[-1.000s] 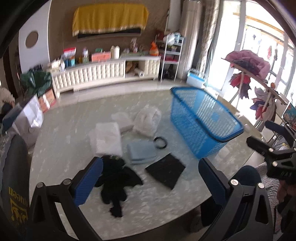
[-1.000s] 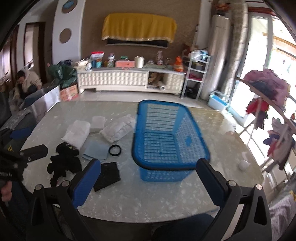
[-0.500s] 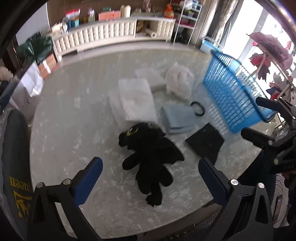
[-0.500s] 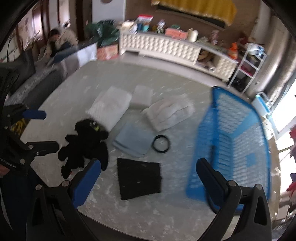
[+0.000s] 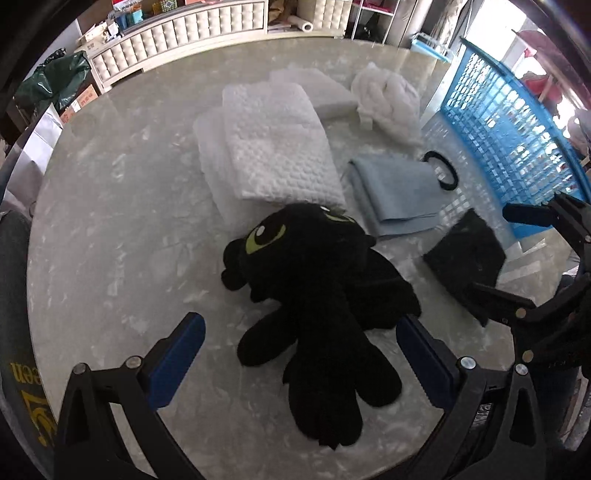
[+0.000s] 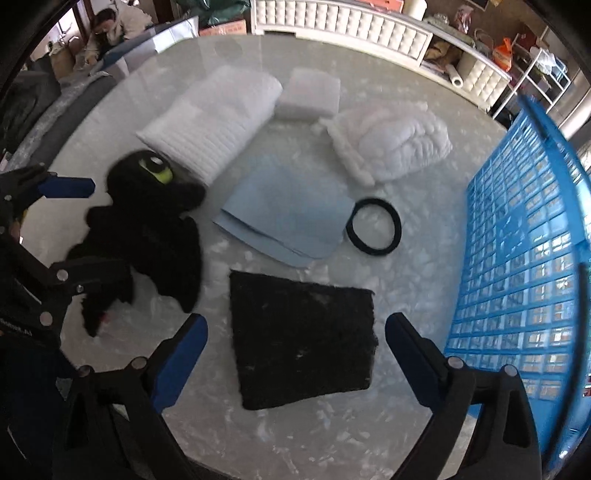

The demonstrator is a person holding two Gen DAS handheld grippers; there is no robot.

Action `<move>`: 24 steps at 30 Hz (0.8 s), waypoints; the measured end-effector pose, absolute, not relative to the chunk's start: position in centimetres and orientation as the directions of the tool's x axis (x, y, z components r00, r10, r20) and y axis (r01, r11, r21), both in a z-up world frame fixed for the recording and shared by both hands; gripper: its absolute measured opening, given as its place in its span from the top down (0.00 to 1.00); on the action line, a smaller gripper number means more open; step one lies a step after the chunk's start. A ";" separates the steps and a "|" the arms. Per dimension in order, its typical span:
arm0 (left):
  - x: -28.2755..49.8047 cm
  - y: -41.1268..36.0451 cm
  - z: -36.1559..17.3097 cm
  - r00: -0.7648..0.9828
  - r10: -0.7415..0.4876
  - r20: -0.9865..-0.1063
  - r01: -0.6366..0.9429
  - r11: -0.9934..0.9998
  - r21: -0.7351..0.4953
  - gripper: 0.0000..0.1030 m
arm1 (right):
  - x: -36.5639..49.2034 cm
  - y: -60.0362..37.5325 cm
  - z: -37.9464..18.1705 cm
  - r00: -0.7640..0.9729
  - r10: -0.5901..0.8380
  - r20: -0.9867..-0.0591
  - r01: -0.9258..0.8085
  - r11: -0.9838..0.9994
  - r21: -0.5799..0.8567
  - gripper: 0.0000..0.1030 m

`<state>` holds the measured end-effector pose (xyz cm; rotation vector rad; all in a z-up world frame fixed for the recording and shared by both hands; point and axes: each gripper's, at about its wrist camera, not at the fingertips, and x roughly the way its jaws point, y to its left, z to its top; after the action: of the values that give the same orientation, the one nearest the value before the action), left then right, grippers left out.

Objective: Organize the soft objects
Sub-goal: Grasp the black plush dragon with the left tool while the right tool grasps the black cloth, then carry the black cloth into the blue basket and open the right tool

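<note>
Soft objects (image 5: 317, 273) on marble table (image 5: 110, 206), sideboard (image 5: 192, 29) behind

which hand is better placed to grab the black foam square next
Right: the right gripper hangs directly over the black foam square, jaws closing, pads not touching. The left gripper straddles the black plush toy.

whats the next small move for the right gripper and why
Probably lower the right gripper a little further over the black pad: its jaws, closing slightly, flank the pad without pressing it, and the blue basket sits right beside it.
</note>
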<state>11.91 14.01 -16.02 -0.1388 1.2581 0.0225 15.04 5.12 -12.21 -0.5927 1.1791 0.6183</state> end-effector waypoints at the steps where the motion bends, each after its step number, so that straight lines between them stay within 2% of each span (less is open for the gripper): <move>1: 12.1 14.0 -16.2 0.305 -0.058 -0.950 -0.097 0.991 -0.092 0.00 | 15.3 4.9 -12.6 0.251 0.120 -0.961 -0.706 0.702 -0.096 0.06; 5: 12.9 14.0 -17.5 0.291 -0.079 -0.953 -0.111 0.987 -0.116 0.01 | 15.9 4.3 -13.7 0.218 0.098 -0.971 -0.691 0.718 -0.082 0.12; 7: 13.1 14.0 -18.2 0.282 -0.101 -0.954 -0.113 0.984 -0.138 0.06 | 16.1 4.0 -13.8 0.198 0.121 -0.973 -0.682 0.729 -0.048 0.12; 11: 13.3 13.2 -19.0 0.282 -0.056 -0.958 -0.101 0.991 -0.087 0.11 | 16.2 3.8 -14.0 0.201 0.138 -0.970 -0.673 0.739 -0.034 0.15; 14: 13.3 12.5 -19.3 0.284 -0.015 -0.959 -0.096 0.994 -0.044 0.22 | 15.1 4.4 -14.0 0.222 0.161 -0.962 -0.696 0.717 -0.040 0.34; 16: 13.2 12.0 -19.0 0.292 -0.018 -0.956 -0.091 0.995 -0.046 0.31 | 14.4 4.8 -13.8 0.222 0.169 -0.960 -0.704 0.709 -0.039 0.60; 18: 13.2 11.5 -18.9 0.298 -0.023 -0.954 -0.086 0.995 -0.051 0.44 | 14.0 5.3 -13.8 0.221 0.167 -0.961 -0.702 0.711 -0.038 0.75; 20: 13.2 11.4 -18.7 0.302 -0.038 -0.952 -0.087 0.994 -0.068 0.46 | 14.0 5.4 -13.6 0.187 0.178 -0.966 -0.685 0.728 0.001 0.82; 22: 12.9 11.8 -18.7 0.307 -0.049 -0.950 -0.092 0.992 -0.081 0.48 | 14.3 4.9 -13.3 0.163 0.193 -0.968 -0.673 0.739 0.034 0.83; 24: 12.1 12.1 -18.1 0.309 -0.058 -0.949 -0.102 0.990 -0.094 0.49 | 14.0 4.7 -12.2 0.193 0.187 -0.963 -0.676 0.737 0.008 0.83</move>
<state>12.07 12.08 -18.05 -0.1458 1.2576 0.0292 13.96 4.69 -12.24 -0.4743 1.2383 0.6380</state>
